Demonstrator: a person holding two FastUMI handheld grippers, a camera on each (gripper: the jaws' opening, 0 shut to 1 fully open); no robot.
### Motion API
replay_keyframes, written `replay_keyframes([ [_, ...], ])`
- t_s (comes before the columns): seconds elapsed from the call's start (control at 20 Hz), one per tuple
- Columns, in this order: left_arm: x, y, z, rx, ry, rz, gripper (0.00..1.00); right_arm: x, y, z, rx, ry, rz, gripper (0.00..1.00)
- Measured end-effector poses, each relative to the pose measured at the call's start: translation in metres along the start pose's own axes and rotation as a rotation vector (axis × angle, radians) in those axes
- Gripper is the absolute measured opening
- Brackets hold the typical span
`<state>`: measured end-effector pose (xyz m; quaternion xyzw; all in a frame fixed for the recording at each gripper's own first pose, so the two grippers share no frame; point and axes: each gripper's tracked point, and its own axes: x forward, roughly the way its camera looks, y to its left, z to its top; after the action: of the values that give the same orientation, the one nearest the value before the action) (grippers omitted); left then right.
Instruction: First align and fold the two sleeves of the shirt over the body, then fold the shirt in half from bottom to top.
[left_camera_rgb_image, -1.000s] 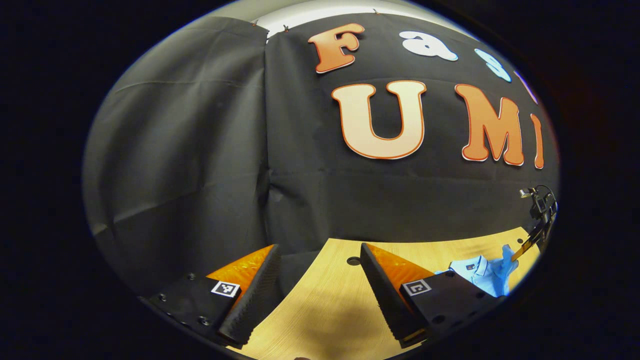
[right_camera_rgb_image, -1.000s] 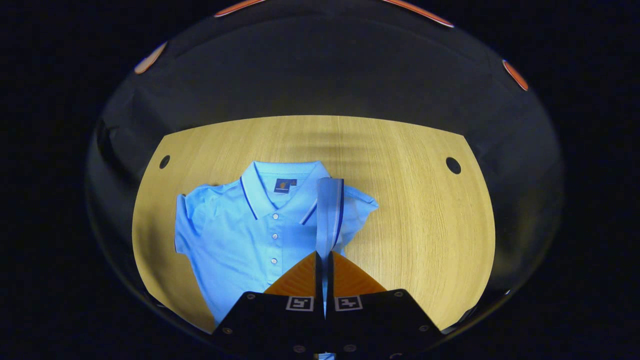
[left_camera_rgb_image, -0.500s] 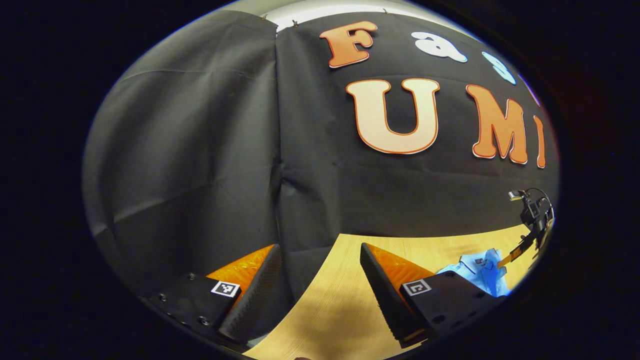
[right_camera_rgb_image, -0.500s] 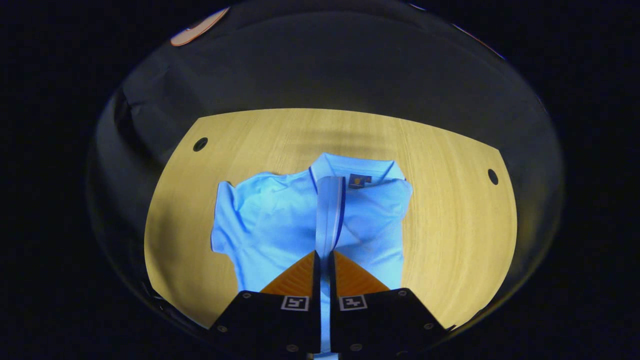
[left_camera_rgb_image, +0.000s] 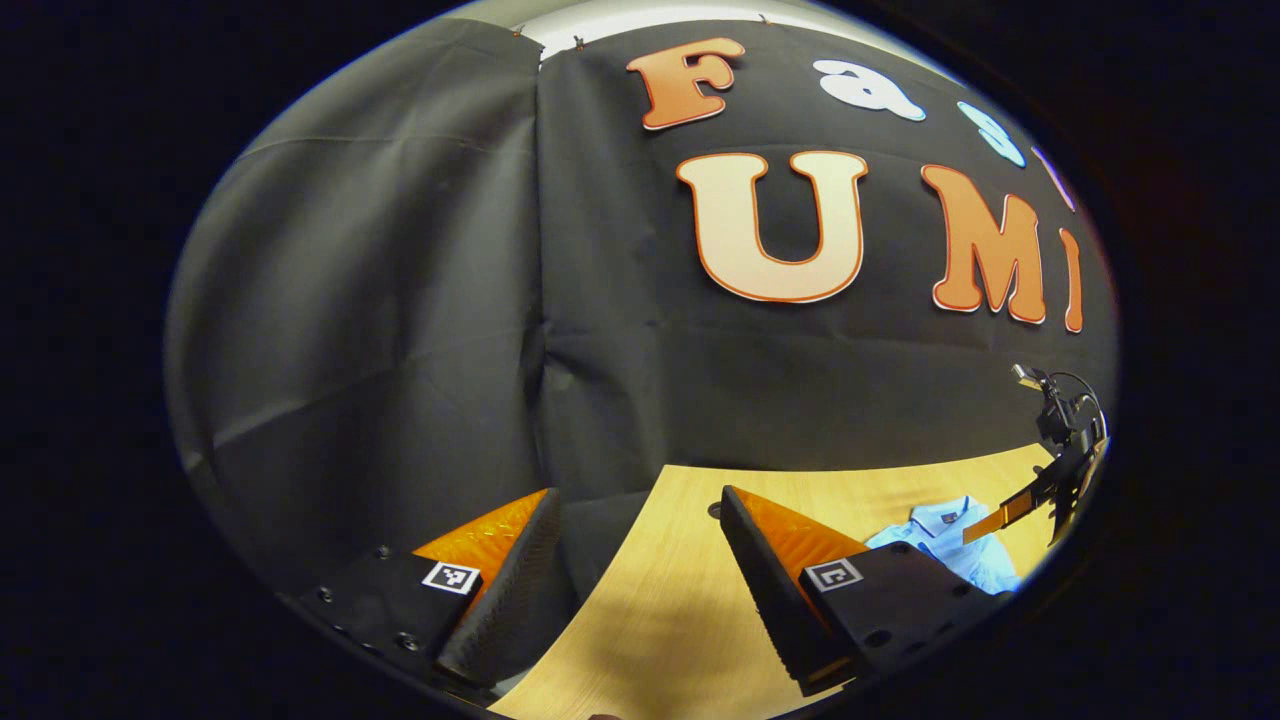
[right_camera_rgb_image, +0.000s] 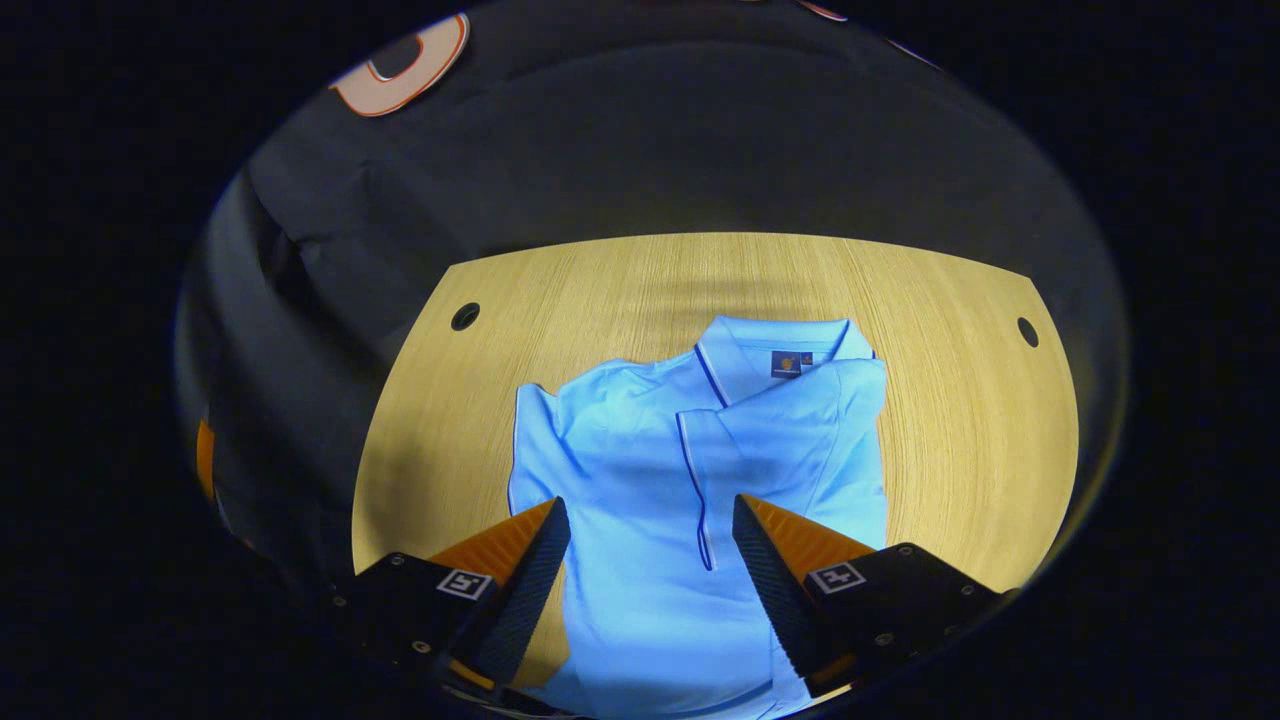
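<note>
On the left of the right gripper view, a round hole (right_camera_rgb_image: 465, 317) sits in the wooden table (right_camera_rgb_image: 620, 280), and the pale blue shirt (right_camera_rgb_image: 640, 560) lies flat beside it, collar (right_camera_rgb_image: 770, 345) toward the far edge. Its left sleeve (right_camera_rgb_image: 545, 430) is spread out on the wood, while the right sleeve (right_camera_rgb_image: 780, 420) lies folded over the chest, its dark-trimmed edge running down the middle of the body. The right gripper (right_camera_rgb_image: 650, 560) hangs above the lower part of the shirt with its jaws wide apart and nothing between them. A second hole (right_camera_rgb_image: 1028, 331) marks the table's right side.

In the left gripper view, the left gripper (left_camera_rgb_image: 640, 570) is likewise spread wide and holds nothing, poised over the near left part of the table (left_camera_rgb_image: 660, 620). Farther right, the shirt (left_camera_rgb_image: 945, 545) shows at the edge of the view with the right gripper (left_camera_rgb_image: 1010, 510) above it
</note>
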<state>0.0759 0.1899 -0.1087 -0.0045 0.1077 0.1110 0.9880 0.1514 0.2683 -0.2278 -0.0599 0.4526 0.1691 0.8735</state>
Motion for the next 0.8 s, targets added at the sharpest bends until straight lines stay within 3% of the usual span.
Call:
replay_keyframes([
  [0.2, 0.009, -0.034, 0.002, 0.003, 0.004, -0.057, 1.00, -0.023, -0.025, 0.014, -0.020, -0.084, -0.056, 0.99],
  [0.4, 0.031, -0.077, -0.018, -0.012, 0.067, -0.129, 1.00, -0.053, -0.043, 0.019, 0.016, -0.132, -0.051, 0.99],
  [0.6, 0.063, -0.127, -0.043, -0.013, 0.179, -0.185, 1.00, -0.077, -0.074, 0.016, 0.054, -0.159, -0.049, 0.99],
  [0.8, 0.084, -0.187, -0.068, -0.054, 0.356, -0.297, 1.00, -0.096, -0.114, 0.011, 0.106, -0.181, -0.064, 0.99],
])
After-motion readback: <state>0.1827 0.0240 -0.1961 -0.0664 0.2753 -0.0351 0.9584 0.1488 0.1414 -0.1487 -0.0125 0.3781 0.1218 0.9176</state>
